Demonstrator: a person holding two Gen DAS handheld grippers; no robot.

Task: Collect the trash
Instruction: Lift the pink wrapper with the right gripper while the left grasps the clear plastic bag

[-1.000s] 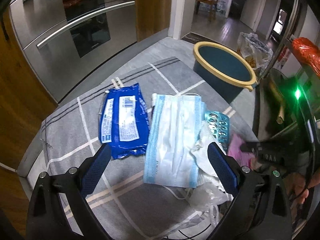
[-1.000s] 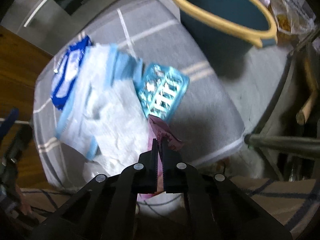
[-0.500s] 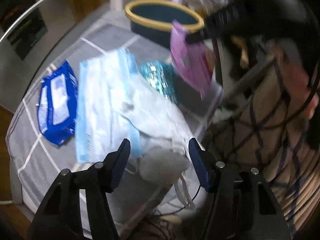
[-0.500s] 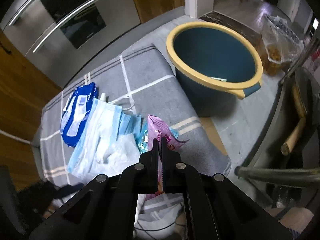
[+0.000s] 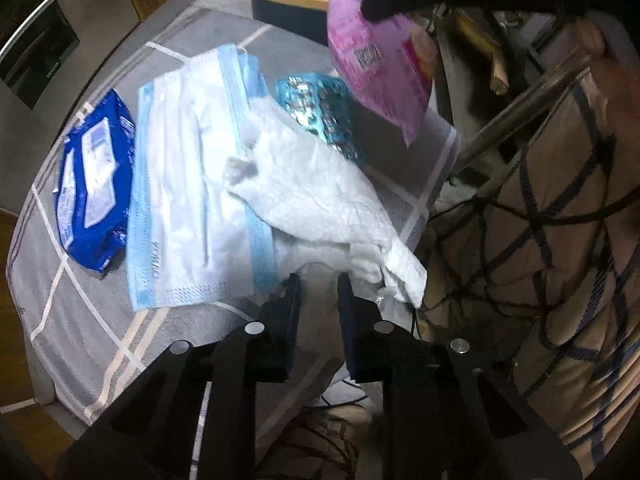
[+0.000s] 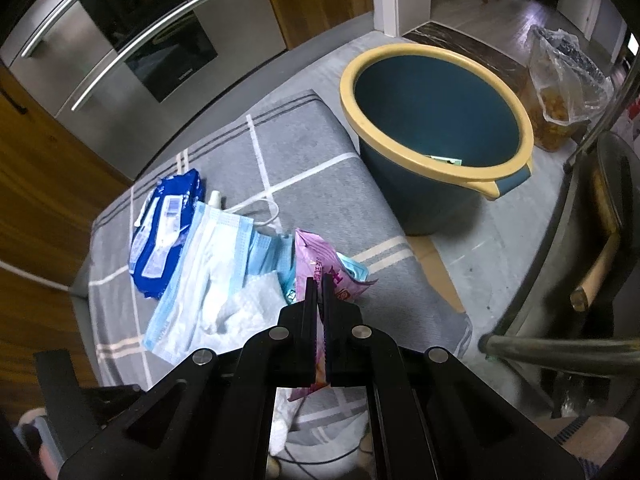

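Observation:
My right gripper (image 6: 317, 280) is shut on a pink snack wrapper (image 6: 316, 268) and holds it above the grey checked cushion (image 6: 304, 152); the wrapper also shows in the left wrist view (image 5: 380, 56). My left gripper (image 5: 318, 280) has closed to a narrow gap on the near edge of a crumpled white tissue (image 5: 316, 196). A blue face mask (image 5: 188, 184), a blue wet-wipes pack (image 5: 94, 184) and a teal blister pack (image 5: 324, 108) lie on the cushion. A blue bin with a yellow rim (image 6: 436, 120) stands beyond the cushion.
A steel oven front (image 6: 120, 40) and wooden cabinets stand to the left. A clear plastic bag (image 6: 568, 88) sits behind the bin. A chair frame (image 6: 560, 344) is at the right. A white cord (image 6: 260, 212) lies on the cushion.
My right gripper lifted the pink wrapper off the cushion and raised it. My left gripper moved right to the tissue and its jaws closed from wide open to a narrow gap.

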